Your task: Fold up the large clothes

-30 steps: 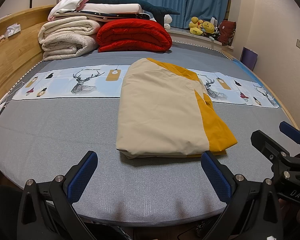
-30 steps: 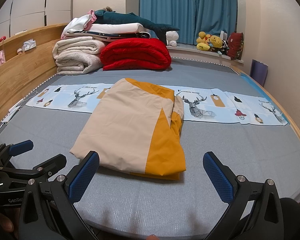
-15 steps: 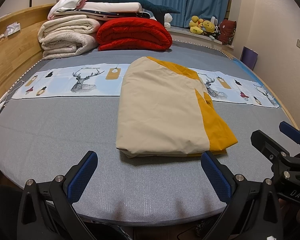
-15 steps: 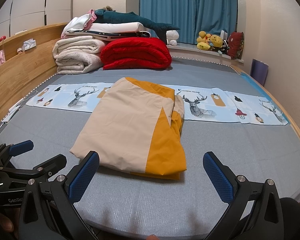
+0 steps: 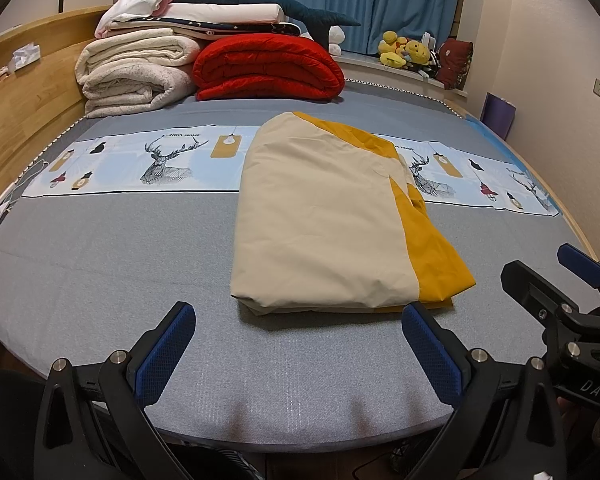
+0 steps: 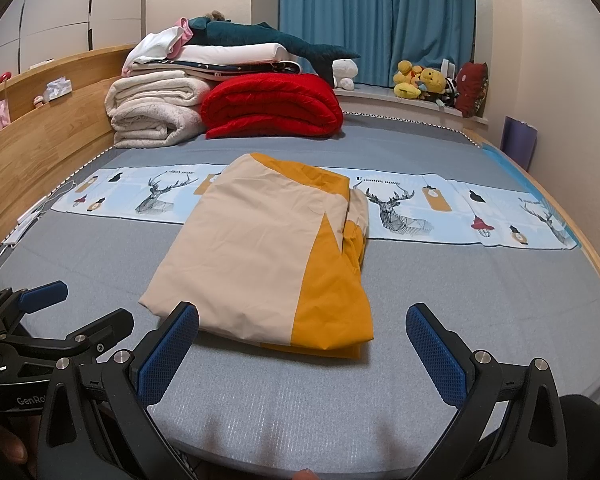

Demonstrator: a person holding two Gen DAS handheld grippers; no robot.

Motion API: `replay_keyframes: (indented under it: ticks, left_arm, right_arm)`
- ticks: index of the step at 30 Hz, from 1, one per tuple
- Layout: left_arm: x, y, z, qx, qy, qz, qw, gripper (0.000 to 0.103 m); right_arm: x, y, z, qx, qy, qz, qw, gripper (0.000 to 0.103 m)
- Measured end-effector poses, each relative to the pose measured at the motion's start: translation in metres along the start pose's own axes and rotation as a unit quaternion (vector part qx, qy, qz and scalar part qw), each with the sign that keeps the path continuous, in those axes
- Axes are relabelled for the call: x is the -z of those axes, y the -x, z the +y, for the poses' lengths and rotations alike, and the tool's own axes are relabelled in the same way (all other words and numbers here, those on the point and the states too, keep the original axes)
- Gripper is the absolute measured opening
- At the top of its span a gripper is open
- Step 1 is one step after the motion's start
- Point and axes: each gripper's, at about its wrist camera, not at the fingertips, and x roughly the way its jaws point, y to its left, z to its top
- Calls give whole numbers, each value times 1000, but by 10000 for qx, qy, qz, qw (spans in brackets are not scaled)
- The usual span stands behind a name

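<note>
One bed [image 5: 100, 264], grey-covered, filling both views; wooden headboard [image 5: 24, 116] along its left edge, blue curtain [image 5: 364, 4] behind the far edge.
One printed runner [image 5: 148, 162], pale blue with deer figures, crossing the bed from left edge to right edge; its middle is hidden under the garment.
One folded garment [image 5: 320, 228], beige with a yellow panel on its right side, lying flat near the middle of the bed and reaching close to the near edge; long axis runs from near edge to far edge.
One red quilt [image 5: 268, 68] and cream blankets [image 5: 136, 72], stacked at the far left corner.
Several plush toys [image 5: 404, 50] on the window ledge, too small to identify.
Left gripper [image 5: 296, 350]: fingers spread apart, empty, above the near edge.
Right gripper [image 6: 300, 350]: fingers spread apart, empty, beside it.
</note>
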Motion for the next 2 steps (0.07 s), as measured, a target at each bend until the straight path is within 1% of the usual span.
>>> replay_keyframes:
  ticks: [2]
  left_arm:
    - [0, 0, 0, -1, 1, 2, 10000, 102]
  right_arm:
    - [0, 0, 0, 2, 5, -3, 10000, 103]
